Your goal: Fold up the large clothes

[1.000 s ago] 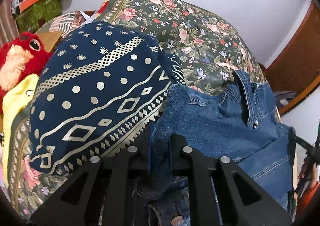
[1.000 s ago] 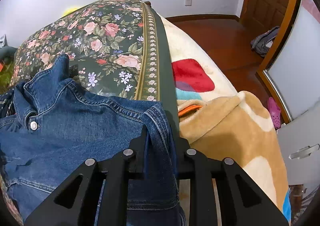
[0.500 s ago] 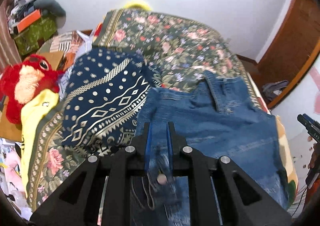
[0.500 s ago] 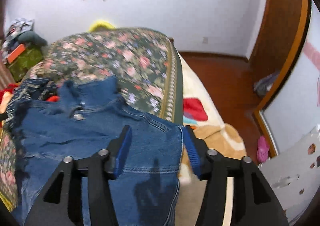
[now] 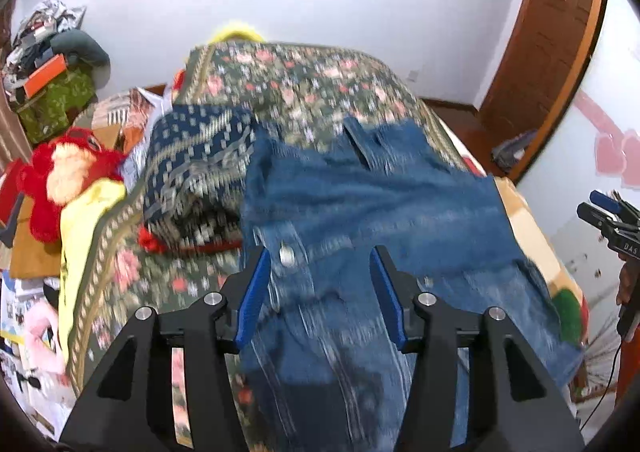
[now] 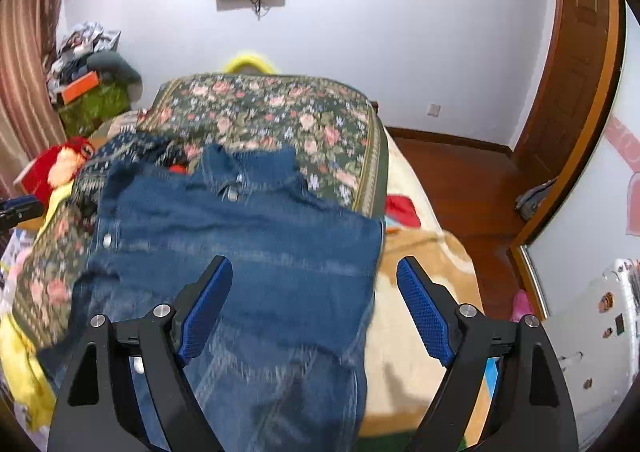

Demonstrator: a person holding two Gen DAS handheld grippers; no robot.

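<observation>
A blue denim jacket (image 5: 372,208) lies spread on the floral bedspread (image 5: 304,92), collar toward the far wall. It also shows in the right wrist view (image 6: 248,236). My left gripper (image 5: 320,264) is open and empty, raised above the jacket's near left part by a metal button (image 5: 286,255). My right gripper (image 6: 316,272) is open wide and empty, raised above the jacket's near right edge. The other gripper shows at the right edge of the left wrist view (image 5: 608,220).
A navy patterned cloth (image 5: 196,156) lies folded left of the jacket. A red plush toy (image 5: 60,176) and a yellow cloth (image 5: 84,220) lie at the bed's left side. A tan blanket (image 6: 416,292) covers the right side. A wooden door (image 6: 576,76) stands at the right.
Both grippers let go of the denim jacket, opened and pulled up and back from the bed. The jacket now lies flat on the bedspread.
</observation>
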